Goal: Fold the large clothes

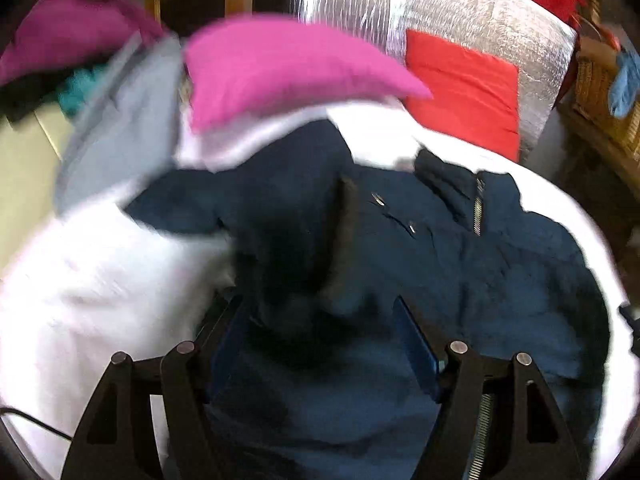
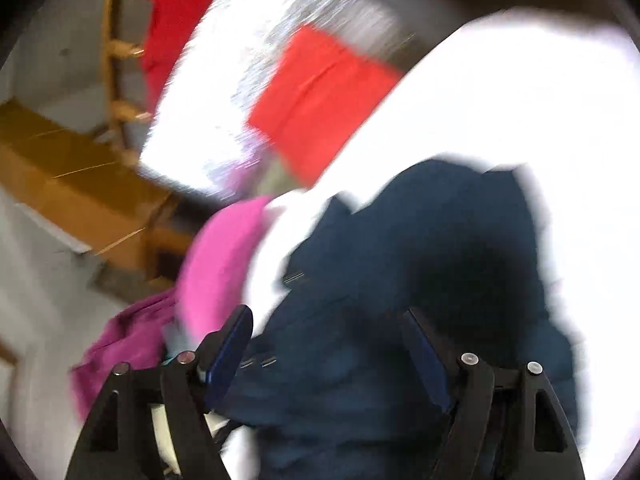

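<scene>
A dark navy padded jacket (image 1: 460, 264) with a zip at its collar lies crumpled on a white sheet (image 1: 92, 288). In the left wrist view my left gripper (image 1: 320, 328) hangs over the jacket's left part. Its jaws stand wide, and bunched navy cloth rises between the blue pads (image 1: 416, 340), whose inner faces stay bare. In the right wrist view the same jacket (image 2: 420, 272) fills the lower middle. My right gripper (image 2: 328, 340) is low over it with jaws wide and the cloth lying loose between the fingers (image 2: 230, 344). Both views are blurred.
A bright pink cloth (image 1: 280, 68) and a grey garment (image 1: 120, 132) lie at the sheet's far left, with a magenta heap (image 1: 68, 24) beyond. A folded red garment (image 1: 464, 84) rests on a silver quilted mat (image 1: 460, 12). A wicker shelf (image 1: 600, 92) stands on the right and a wooden bench (image 2: 80, 188) on the left.
</scene>
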A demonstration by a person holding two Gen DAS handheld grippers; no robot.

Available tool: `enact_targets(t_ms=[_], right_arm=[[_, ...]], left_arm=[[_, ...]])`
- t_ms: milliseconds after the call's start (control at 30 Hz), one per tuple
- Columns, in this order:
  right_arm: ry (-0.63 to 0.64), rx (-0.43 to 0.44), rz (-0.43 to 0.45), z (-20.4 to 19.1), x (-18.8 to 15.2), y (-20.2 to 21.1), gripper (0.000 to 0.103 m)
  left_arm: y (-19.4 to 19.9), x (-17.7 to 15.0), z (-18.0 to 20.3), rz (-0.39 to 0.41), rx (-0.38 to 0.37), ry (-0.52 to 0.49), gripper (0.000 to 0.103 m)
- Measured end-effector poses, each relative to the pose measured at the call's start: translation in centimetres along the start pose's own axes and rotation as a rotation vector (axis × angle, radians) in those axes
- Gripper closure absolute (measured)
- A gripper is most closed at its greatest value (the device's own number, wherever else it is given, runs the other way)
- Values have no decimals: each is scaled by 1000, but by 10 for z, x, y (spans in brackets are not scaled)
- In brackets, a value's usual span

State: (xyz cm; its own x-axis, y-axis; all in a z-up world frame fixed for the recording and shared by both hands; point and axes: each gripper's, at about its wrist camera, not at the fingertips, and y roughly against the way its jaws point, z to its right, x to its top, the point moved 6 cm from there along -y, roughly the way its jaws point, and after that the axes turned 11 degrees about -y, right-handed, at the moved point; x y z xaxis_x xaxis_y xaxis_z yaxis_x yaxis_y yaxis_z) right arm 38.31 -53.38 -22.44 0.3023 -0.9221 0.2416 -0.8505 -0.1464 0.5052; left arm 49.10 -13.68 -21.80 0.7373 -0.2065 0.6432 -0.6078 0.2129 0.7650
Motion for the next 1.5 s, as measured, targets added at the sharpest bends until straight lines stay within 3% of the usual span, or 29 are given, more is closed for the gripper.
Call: enact_targets(t_ms=[133, 200, 500, 567, 633, 700, 767, 867, 967, 1100, 1233, 1267, 1300, 1367, 1500], right_arm=[[-15, -138, 32, 37, 21, 26, 29], [-28, -184, 28, 52, 28, 28, 29], [-34, -228, -105, 61, 15, -18, 29], [-16, -238, -139, 62, 8, -29, 37], [55, -299, -127, 60, 0, -34, 53], [108, -308, -118, 53, -4, -37, 65], [117, -326, -93, 51, -4, -36, 69], [180, -351, 2, 37, 1, -28, 79], [216, -351, 73, 26, 7, -22, 82], [231, -413, 2, 42, 1, -38, 82], [165, -380, -39, 42, 7, -35, 73], [142, -349, -51, 40, 9, -31, 62], [129, -327, -47, 38, 10, -28, 40], [124, -313, -22, 36, 14, -20, 25], [90, -273, -55, 39, 14, -13, 25]], left_arm=[[-22, -21, -12, -136, -95, 161, 29], [-27, -27, -14, -161, -127, 207, 29], [-35, -24, -30, -133, -181, 351, 29], [-36, -21, -33, -115, -205, 371, 29], [-38, -18, -35, -99, -217, 380, 29], [-39, -16, -37, -86, -217, 394, 31], [-42, -15, -37, -76, -230, 401, 57], [-51, -17, -31, -95, -263, 408, 81], [-53, -19, -27, -106, -244, 382, 84], [-60, -24, -24, -133, -244, 379, 84], [-58, -22, -26, -160, -260, 385, 83], [-55, -23, -28, -167, -262, 384, 81], [-48, -25, -35, -177, -260, 376, 78], [-38, -26, -38, -183, -256, 356, 65], [-16, -29, -51, -160, -231, 326, 49]])
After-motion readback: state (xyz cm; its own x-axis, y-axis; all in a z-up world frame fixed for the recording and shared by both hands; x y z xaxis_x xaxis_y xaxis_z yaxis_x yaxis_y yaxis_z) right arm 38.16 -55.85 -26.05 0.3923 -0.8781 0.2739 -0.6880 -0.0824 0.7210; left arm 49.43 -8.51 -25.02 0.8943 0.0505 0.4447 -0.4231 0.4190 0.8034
